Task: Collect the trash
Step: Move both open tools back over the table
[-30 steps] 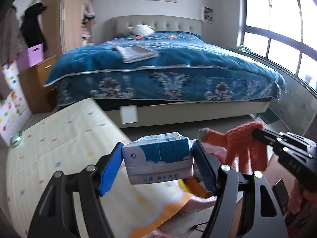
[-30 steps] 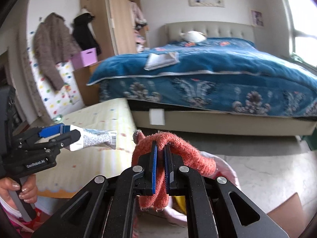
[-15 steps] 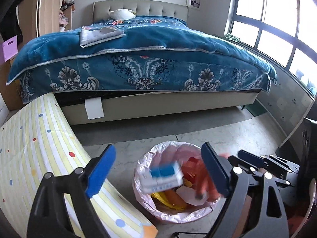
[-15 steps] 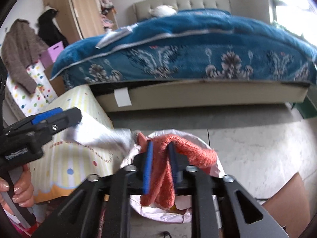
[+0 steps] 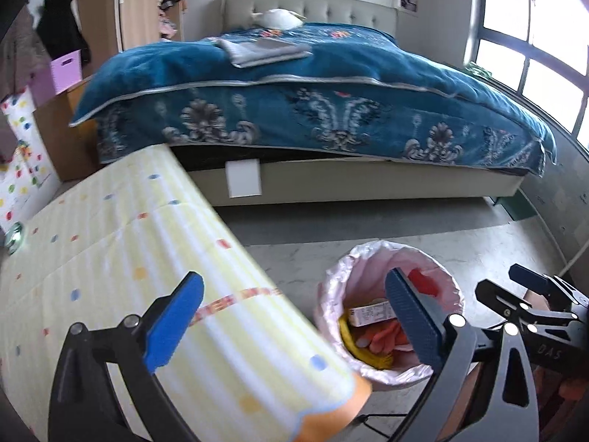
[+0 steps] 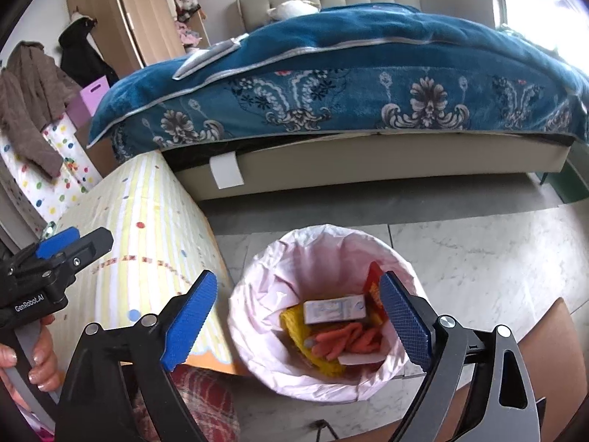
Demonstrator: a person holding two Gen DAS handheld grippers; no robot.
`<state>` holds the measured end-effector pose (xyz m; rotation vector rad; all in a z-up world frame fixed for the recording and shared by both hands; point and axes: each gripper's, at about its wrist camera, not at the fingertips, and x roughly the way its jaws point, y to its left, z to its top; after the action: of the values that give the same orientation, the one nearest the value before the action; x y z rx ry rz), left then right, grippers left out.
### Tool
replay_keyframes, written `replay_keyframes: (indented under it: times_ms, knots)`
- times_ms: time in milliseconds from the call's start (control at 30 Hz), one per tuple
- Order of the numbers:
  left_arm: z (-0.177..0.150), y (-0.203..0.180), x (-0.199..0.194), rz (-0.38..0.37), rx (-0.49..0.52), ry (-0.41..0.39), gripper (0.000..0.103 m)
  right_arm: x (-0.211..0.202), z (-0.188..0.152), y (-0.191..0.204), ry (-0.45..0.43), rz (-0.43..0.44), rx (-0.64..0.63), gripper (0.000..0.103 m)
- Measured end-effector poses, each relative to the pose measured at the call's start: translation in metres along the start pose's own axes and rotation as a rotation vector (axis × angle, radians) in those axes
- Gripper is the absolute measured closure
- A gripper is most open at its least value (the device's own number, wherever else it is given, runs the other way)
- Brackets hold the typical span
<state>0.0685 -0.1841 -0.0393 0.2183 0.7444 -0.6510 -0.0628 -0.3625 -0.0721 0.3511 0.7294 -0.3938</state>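
Both my jaws opening, nothing between them; milk carton (image 6: pixel 334 311) and orange glove (image 6: pixel 344 342) lie below in bin (image 6: pixel 257 294), right gripper (image 6: pixel 298 322) directly above, left gripper (image 5: pixel 291 324) beside.

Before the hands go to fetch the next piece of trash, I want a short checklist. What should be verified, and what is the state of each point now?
1. Left gripper empty: ok, jaws opening, nothing between them.
2. Right gripper empty: ok, jaws opening, nothing between them.
3. Small carton inside the trash bin: ok, it lies on top of the other trash.
4. Orange glove inside the bin: ok, it lies just below the carton.
5. Pink liner bag folded over the rim: ok on the visible part.
6. More trash left on the striped tablecloth: cannot tell, only part of it shows and that part is blurred.
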Motion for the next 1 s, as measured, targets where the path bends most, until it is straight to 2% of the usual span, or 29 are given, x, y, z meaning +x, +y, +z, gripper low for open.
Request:
replay_keyframes:
  times_ms: [33, 133, 300, 500, 633, 1000]
  knots:
    - [-0.001, 0.004, -0.005, 0.011, -0.003, -0.004, 0.007, -0.006, -0.004, 0.010, 0.017, 0.030, -0.023, 0.012]
    - [-0.010, 0.021, -0.028, 0.069, -0.014, -0.025, 0.007, -0.011, -0.002, 0.021, 0.034, 0.045, -0.054, 0.011]
    - [-0.030, 0.055, -0.070, 0.139, -0.057, -0.054, 0.007, -0.041, -0.009, 0.049, 0.000, 0.063, -0.102, 0.009]
    - [-0.057, 0.104, -0.122, 0.258, -0.143, -0.076, 0.007, -0.077, -0.017, 0.090, -0.051, 0.105, -0.174, 0.007]
    - [-0.072, 0.132, -0.155, 0.309, -0.198, -0.100, 0.007, -0.101, -0.022, 0.136, -0.082, 0.166, -0.261, 0.007]
    - [-0.121, 0.194, -0.225, 0.472, -0.337, -0.102, 0.007, -0.135, -0.032, 0.215, -0.139, 0.279, -0.412, 0.007]
